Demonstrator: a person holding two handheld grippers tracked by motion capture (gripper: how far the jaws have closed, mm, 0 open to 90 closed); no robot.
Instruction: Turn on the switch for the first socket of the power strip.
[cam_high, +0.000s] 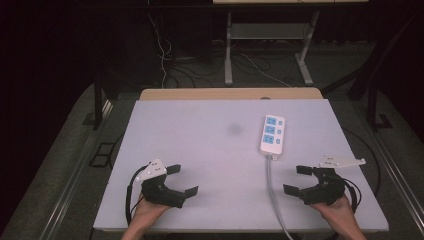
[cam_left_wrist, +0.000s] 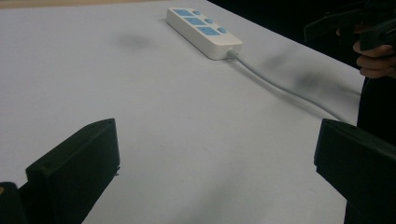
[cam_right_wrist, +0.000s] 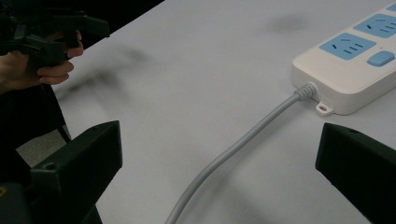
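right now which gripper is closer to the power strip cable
The right gripper: the cable runs just beside it, while the left gripper sits across the table.

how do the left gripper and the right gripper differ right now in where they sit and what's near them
The left gripper hovers over bare table, far from the power strip; the right gripper sits just beside the strip's grey cable. In the right gripper view that cable runs between its fingers; between the left gripper's fingers there is only table. Both are open, hold nothing, and point inward toward each other.
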